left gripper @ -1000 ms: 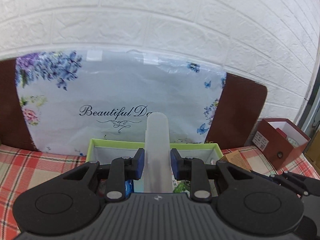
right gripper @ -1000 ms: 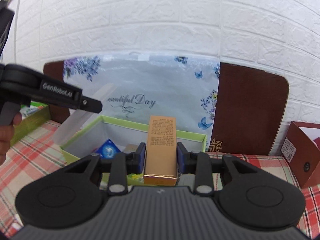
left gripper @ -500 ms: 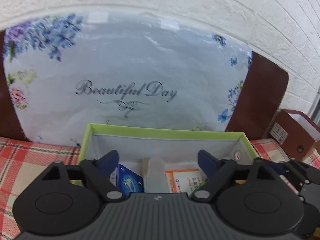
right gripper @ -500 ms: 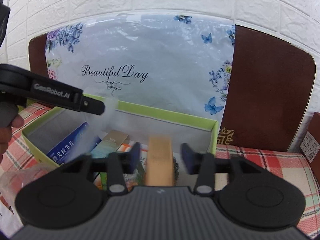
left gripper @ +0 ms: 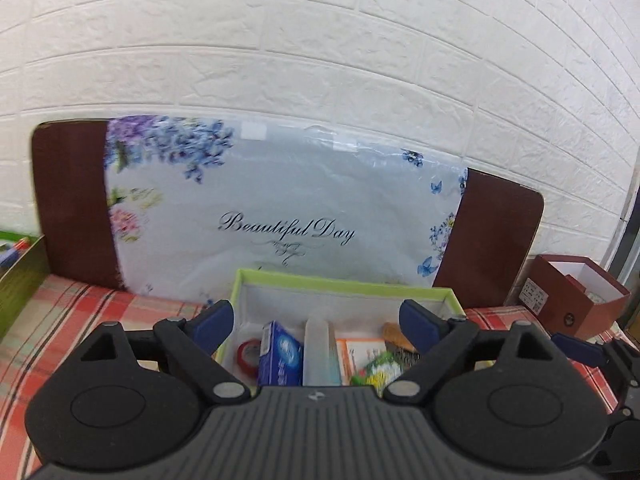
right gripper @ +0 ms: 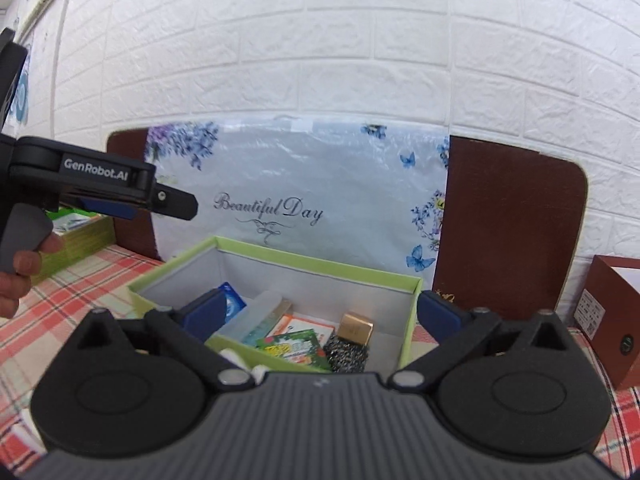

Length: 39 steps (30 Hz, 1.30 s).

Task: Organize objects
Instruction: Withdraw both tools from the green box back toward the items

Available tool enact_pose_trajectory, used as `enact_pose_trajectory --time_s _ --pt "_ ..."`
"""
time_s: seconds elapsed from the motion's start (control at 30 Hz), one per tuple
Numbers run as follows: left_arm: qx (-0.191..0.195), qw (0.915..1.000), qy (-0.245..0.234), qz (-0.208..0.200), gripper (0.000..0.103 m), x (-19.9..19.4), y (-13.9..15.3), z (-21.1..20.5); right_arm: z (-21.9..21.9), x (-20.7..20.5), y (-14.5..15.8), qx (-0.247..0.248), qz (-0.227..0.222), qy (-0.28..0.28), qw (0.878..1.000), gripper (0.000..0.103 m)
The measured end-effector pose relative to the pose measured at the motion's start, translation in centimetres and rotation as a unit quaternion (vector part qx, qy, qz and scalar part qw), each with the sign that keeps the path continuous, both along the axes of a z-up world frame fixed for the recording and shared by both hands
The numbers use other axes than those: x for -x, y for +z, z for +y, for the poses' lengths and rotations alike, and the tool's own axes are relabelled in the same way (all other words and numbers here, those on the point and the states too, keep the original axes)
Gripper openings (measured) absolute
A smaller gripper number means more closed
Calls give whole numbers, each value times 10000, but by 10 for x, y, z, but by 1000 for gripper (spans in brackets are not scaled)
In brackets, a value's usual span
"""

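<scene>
Both grippers have just been opening and hold nothing: left gripper (left gripper: pixel 316 320), right gripper (right gripper: pixel 318 314). The tube (left gripper: pixel 320 354) and gold box (right gripper: pixel 356 328) lie in the green box (right gripper: pixel 320 266), seemingly settled. Draw back level, clearing its near rim.

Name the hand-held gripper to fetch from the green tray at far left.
Left, probably: both jaws have just been opening, nothing between them, but the left hand-held gripper is nearer the green tray than the right hand-held gripper.

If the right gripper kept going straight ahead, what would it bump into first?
Probably the things lying in the green box, most likely the gold box. The right gripper is open and points slightly down; depth is hard to judge.
</scene>
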<state>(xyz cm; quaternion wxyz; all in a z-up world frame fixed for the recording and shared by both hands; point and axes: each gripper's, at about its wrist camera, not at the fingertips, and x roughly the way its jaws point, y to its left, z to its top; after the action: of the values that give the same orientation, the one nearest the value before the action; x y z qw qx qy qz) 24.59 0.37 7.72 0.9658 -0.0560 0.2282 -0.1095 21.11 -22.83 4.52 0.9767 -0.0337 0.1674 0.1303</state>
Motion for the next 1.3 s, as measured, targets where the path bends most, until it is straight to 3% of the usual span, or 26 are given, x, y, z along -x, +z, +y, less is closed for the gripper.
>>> enact_pose_trajectory --time_s 0.13,0.23,0.37,0.5,0.7,0.8,1.07,1.3 --pt "211 9996 51 169 94 50 -5 10 -3 45 7 -156 -92 66 9998 103" --pt "92 9997 49 242 94 85 -15 10 -1 78 7 -243 -91 127 9996 103" --pt "-39 9993 157 343 94 126 -36 8 5 118 -3 -155 17 127 9998 103" --pt "20 9971 236 723 94 150 -61 10 12 149 -22 -119 308 37 9994 103" --pt "-100 9914 344 1260 94 166 -94 16 24 185 -58 -25 779 12 9970 103" --pt "-38 9901 403 1341 94 170 -99 21 29 195 -69 -17 959 107 9953 103" --pt "-26 9886 443 1442 94 169 -100 23 31 196 -66 -259 1002 136 9945 103" --pt "-166 9857 453 1612 94 157 -107 20 29 183 -72 -187 1169 81 9929 103"
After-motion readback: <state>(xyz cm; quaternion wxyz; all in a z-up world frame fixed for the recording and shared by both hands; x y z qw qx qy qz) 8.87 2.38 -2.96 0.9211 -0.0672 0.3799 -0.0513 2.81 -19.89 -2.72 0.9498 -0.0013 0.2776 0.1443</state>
